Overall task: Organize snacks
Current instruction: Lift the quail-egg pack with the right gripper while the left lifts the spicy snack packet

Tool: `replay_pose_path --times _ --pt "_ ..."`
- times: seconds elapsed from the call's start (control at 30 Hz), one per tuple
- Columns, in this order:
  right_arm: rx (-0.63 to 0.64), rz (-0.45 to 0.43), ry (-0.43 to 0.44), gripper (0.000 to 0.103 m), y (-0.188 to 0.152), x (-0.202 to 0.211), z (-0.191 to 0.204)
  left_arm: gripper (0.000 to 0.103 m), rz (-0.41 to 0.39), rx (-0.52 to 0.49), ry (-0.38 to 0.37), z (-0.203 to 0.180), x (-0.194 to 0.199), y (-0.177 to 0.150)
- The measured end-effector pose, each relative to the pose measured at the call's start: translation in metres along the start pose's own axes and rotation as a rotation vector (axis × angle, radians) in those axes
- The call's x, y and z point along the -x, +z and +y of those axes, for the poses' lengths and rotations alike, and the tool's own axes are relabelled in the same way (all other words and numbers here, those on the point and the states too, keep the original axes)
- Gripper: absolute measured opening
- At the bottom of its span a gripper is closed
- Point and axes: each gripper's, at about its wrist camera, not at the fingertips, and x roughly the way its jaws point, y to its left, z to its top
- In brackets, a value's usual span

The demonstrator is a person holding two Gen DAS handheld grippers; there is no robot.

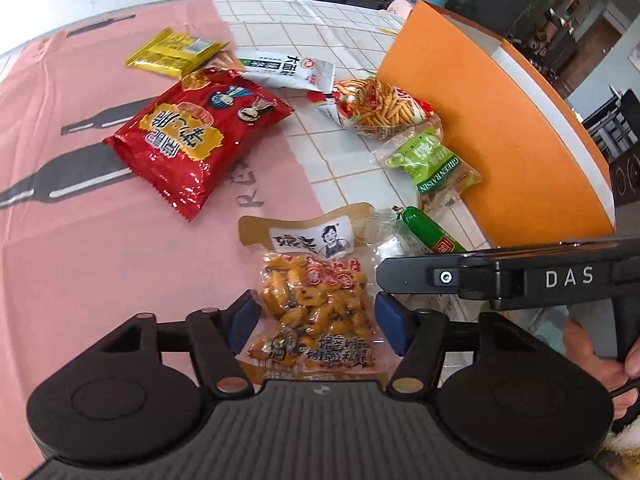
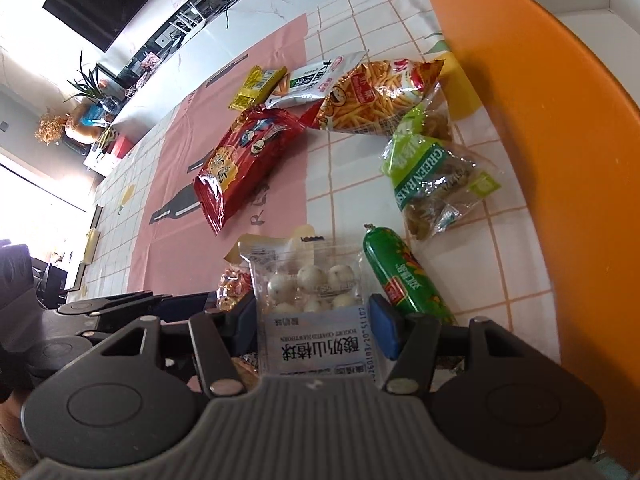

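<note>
- The left hand-held gripper [image 1: 316,322] stands spread over a clear vacuum pack of orange-brown snack pieces [image 1: 316,300] that lies flat on the desk [image 1: 80,260]; the pack sits between the blue pads [image 1: 386,316], and a narrow gap shows on each side, so they do not pinch it.
- The right hand-held gripper [image 2: 316,330] has a clear packet of yogurt-coated hawthorn balls [image 2: 316,304] between its blue pads [image 2: 384,330]; the packet's edges reach both pads, but whether they press on it I cannot tell.
- In the left wrist view the right hand-held gripper [image 1: 380,276] reaches in from the right edge, just beside the vacuum pack, with a hand [image 1: 600,352] on its grip.
- Just to the right of the hawthorn packet lies a green sausage [image 2: 404,276], pointing towards the orange box.
- Beyond the sausage rests a bag of green raisins [image 2: 436,184], close to the wall of the orange box [image 2: 540,160].
- Further back a bag of potato sticks [image 2: 380,96] lies by the box corner, with a white-and-green packet [image 2: 316,80] partly under it.
- A red snack bag [image 1: 200,136] lies on the pink part of the desk cloth, well apart from the box.
- A yellow packet [image 1: 172,52] lies beyond the red bag, near the white-and-green packet.
</note>
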Motion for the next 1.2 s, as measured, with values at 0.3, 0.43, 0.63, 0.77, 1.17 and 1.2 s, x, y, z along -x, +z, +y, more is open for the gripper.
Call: replay_pose_path --times 0.3,0.43,0.63,0.77,1.17,1.2 --pt "-0.058 -0.006 0.046 0.057 0.000 0.003 -0.010 0.030 -0.033 0.007 -0.048 -0.018 0.019 -0.001" --pt "-0.120 0.003 0.092 0.056 0.002 0.004 -0.021 0.030 -0.046 0.026 -0.045 -0.023 0.020 -0.001" --pt "-0.115 0.001 0.088 0.054 0.001 0.005 -0.019 0.031 -0.053 0.101 -0.047 -0.014 0.011 -0.002" --pt "-0.110 0.002 0.089 0.054 0.001 0.006 -0.020 0.033 -0.048 0.096 -0.041 -0.012 0.008 -0.003" --pt "-0.112 0.014 0.109 0.053 -0.001 0.002 -0.020 0.048 -0.060 0.092 -0.038 -0.012 -0.003 -0.012" --pt "-0.112 0.015 0.110 0.053 -0.001 0.002 -0.020 0.047 -0.058 0.100 -0.035 -0.012 -0.003 -0.012"
